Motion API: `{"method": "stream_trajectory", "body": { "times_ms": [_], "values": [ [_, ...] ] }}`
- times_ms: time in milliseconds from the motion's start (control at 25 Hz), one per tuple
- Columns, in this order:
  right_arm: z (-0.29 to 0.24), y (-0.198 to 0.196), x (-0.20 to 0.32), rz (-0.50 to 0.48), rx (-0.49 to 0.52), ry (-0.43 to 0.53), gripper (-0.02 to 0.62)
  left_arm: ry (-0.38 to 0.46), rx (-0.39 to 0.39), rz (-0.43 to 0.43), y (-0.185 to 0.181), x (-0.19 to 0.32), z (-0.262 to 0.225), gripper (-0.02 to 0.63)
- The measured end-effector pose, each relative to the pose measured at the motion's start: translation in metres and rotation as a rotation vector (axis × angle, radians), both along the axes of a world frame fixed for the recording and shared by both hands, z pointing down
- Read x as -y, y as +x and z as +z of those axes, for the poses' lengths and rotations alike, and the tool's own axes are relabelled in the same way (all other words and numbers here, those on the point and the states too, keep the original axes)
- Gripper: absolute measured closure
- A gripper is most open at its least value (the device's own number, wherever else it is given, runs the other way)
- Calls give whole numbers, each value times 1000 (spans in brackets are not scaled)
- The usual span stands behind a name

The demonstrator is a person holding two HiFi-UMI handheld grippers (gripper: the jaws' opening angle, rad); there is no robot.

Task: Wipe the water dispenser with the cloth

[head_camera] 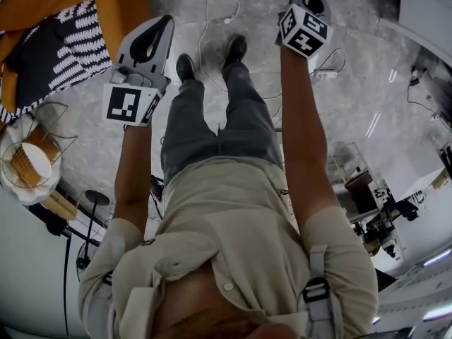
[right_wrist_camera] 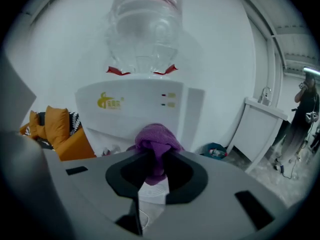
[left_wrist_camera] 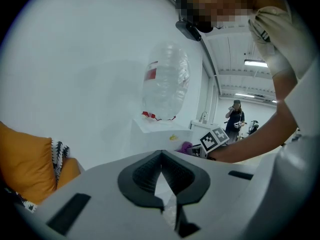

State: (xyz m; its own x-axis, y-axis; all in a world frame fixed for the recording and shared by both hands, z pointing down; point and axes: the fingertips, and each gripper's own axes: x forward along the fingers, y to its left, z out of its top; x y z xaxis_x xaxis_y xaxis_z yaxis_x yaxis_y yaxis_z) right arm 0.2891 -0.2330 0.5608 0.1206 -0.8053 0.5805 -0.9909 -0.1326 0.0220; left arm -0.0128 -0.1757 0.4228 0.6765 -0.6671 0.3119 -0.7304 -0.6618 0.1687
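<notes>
The white water dispenser [right_wrist_camera: 135, 104] with a yellow logo stands just ahead in the right gripper view, a clear bottle [right_wrist_camera: 145, 29] upside down on top. My right gripper [right_wrist_camera: 156, 156] is shut on a purple cloth [right_wrist_camera: 157, 136], which bulges out in front of the jaws, a short way from the dispenser's front. The left gripper view shows the dispenser [left_wrist_camera: 160, 131] from the side, farther off, with the cloth [left_wrist_camera: 186, 146] beside it. My left gripper [left_wrist_camera: 161, 156] is shut with nothing in it. In the head view both grippers are held out over the floor, left [head_camera: 145, 48] and right [head_camera: 304, 20].
An orange cushion [right_wrist_camera: 57, 126] and a black-and-white patterned one [head_camera: 70, 41] lie left of the dispenser. A white cabinet [right_wrist_camera: 260, 124] stands at its right, with a teal object [right_wrist_camera: 215, 151] on the floor between. Another person [left_wrist_camera: 235, 116] stands far back. Cables [head_camera: 212, 13] trail on the floor.
</notes>
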Motion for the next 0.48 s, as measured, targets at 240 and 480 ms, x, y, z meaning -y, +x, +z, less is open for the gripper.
{"method": "stream_trajectory", "body": {
  "times_ms": [240,480],
  "values": [
    [19,18,-2,41,-20,12,512,-10,-1,6,3,-4,12,591],
    [63,22,7,10,-59,47,513,-52,28,-13,-21,-10,40,591]
  ]
}}
